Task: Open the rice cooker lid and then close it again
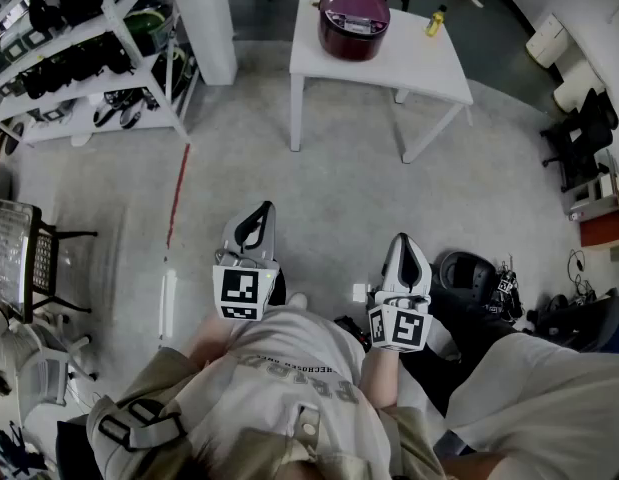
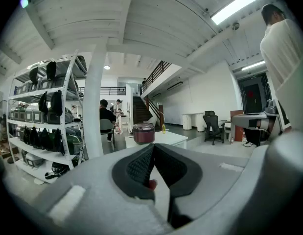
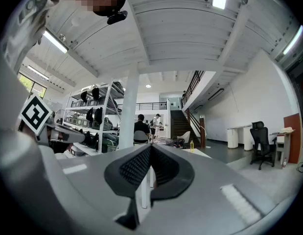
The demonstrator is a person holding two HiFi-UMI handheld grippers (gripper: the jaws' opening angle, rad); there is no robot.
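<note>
The left gripper (image 1: 259, 214) and right gripper (image 1: 402, 242) are held near the body, side by side, pointing about level. The 2 claws are pressed together, empty. The cooker (image 1: 354, 20) sits on the far table (image 1: 409, 68).

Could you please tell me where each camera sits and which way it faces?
Head view: on the person's head, facing steeply down; shows torso, left gripper, right gripper.
Left gripper view: on that gripper, facing along its shut jaws toward the rice cooker.
Right gripper view: likewise, toward the table.
Shared: table and yellow bottle in all.
</note>
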